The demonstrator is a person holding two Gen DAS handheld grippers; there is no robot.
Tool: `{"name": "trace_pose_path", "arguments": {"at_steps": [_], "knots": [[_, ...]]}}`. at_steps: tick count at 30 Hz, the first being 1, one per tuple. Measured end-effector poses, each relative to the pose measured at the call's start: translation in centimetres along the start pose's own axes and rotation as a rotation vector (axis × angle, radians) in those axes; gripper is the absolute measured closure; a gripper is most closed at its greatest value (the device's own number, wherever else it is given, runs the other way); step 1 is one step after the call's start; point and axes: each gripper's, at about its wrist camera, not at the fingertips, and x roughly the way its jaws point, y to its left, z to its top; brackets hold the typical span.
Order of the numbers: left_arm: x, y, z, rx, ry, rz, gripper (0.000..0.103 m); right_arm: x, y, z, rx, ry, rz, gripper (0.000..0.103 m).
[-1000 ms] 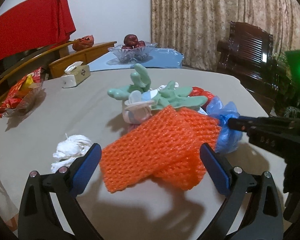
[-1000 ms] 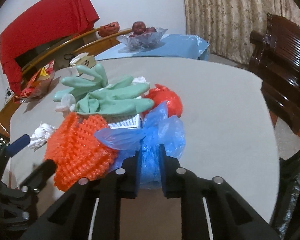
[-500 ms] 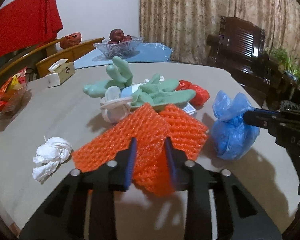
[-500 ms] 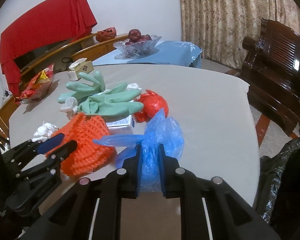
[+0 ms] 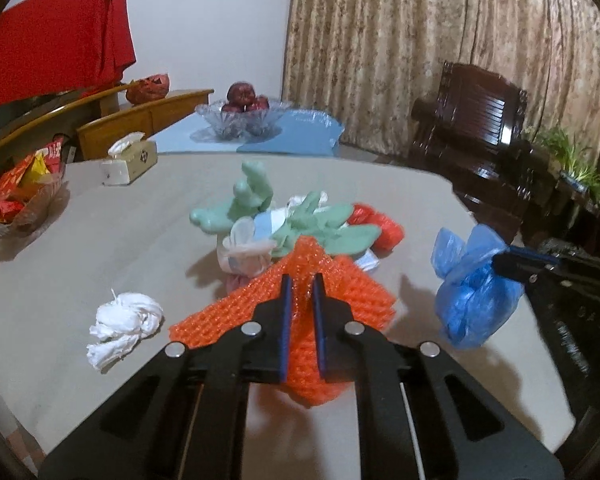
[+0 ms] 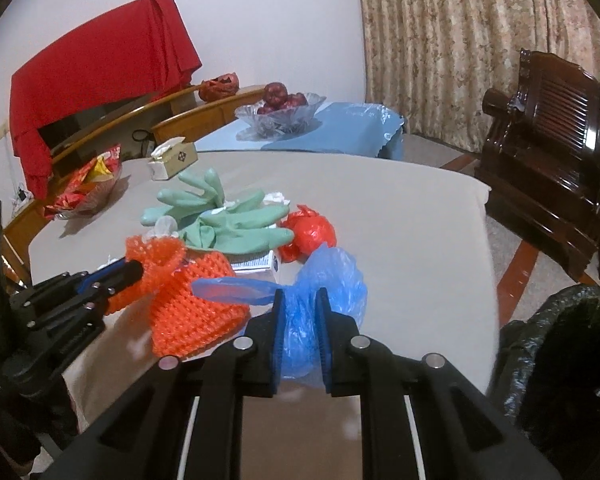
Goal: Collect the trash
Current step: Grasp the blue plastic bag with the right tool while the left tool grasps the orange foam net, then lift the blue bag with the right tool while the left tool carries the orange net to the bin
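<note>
The left hand-held gripper (image 5: 300,280) was clamped on the orange foam netting (image 5: 340,300), its blue pads squeezing a raised fold of the mesh while the rest of the sheet draped down onto the desk (image 5: 120,248). In the right wrist view the netting (image 6: 192,300) bunched up around the left fingertips and hung as a thick wad, its lower edge probably still touching the desk, though the angle made that hard to judge.

The right hand-held gripper (image 6: 299,300) was pinched tight on the blue plastic bag (image 6: 332,276), with the bag's neck gathered between the pads and a loose flap sticking out to the left. From the left wrist camera the bag (image 5: 472,292) appeared lifted clear of the desk near its right edge.

Behind the netting lay the rest of the pile: a pair of green rubber gloves (image 5: 300,220), a crumpled red bag (image 5: 380,226) just beside them, and a whitish plastic wad (image 5: 244,250) touching the gloves. A crumpled white tissue (image 5: 124,324) sat apart on the left. A black trash bag (image 6: 560,360) stood open off the desk's right side, below the right hand-held gripper. A tissue box (image 5: 128,162) sat near the far edge of the desk.
</note>
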Motion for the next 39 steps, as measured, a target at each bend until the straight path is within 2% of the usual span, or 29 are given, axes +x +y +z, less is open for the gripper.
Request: {"name": "trace_pose_path", "arguments": {"at_steps": [7, 11, 16, 21, 23, 24, 25, 30, 37, 38, 39], "knots": [[-3.7, -2.1, 2.6, 0.005, -0.091, -0.065, 0.094, -4.0, -1.0, 1.4, 0.007, -0.093, -0.036, 0.088], [-5.2, -4.3, 4.0, 0.023, -0.130, -0.128, 0.094, -6.5, -2.6, 2.0, 0.028, -0.137, -0.060, 0.088], [-5.8, -7.2, 4.4, 0.052, -0.147, -0.190, 0.094, -7.4, -4.5, 1.8, 0.040, -0.124, -0.097, 0.088], [-4.0, -7.8, 2.7, 0.051, -0.085, -0.196, 0.094, -4.6, -5.0, -0.4, 0.069, -0.048, -0.083, 0.082], [-2.9, -7.1, 1.6, 0.031, -0.040, -0.189, 0.094, -3.2, -4.7, -1.2, 0.063, -0.028, -0.073, 0.070], [-2.3, -6.6, 1.1, 0.017, -0.018, -0.184, 0.094, -2.6, -4.5, -1.5, 0.061, -0.025, -0.068, 0.060], [-2.0, -6.2, 0.9, 0.008, -0.007, -0.180, 0.094, -1.9, -4.4, -1.6, 0.059, -0.025, -0.063, 0.058], [-0.3, -4.7, 0.1, -0.011, 0.017, -0.149, 0.094, 1.4, -3.8, -1.6, 0.059, 0.000, -0.067, 0.030], [2.0, -4.1, 0.0, -0.023, 0.052, -0.136, 0.094, 5.8, -4.1, -2.0, 0.072, 0.097, -0.068, 0.029], [2.2, -4.1, 0.0, -0.022, 0.056, -0.136, 0.094, 6.3, -4.2, -2.3, 0.073, 0.115, -0.061, 0.030], [2.3, -4.1, 0.0, -0.021, 0.058, -0.136, 0.094, 6.7, -4.2, -2.4, 0.075, 0.129, -0.053, 0.037]]}}
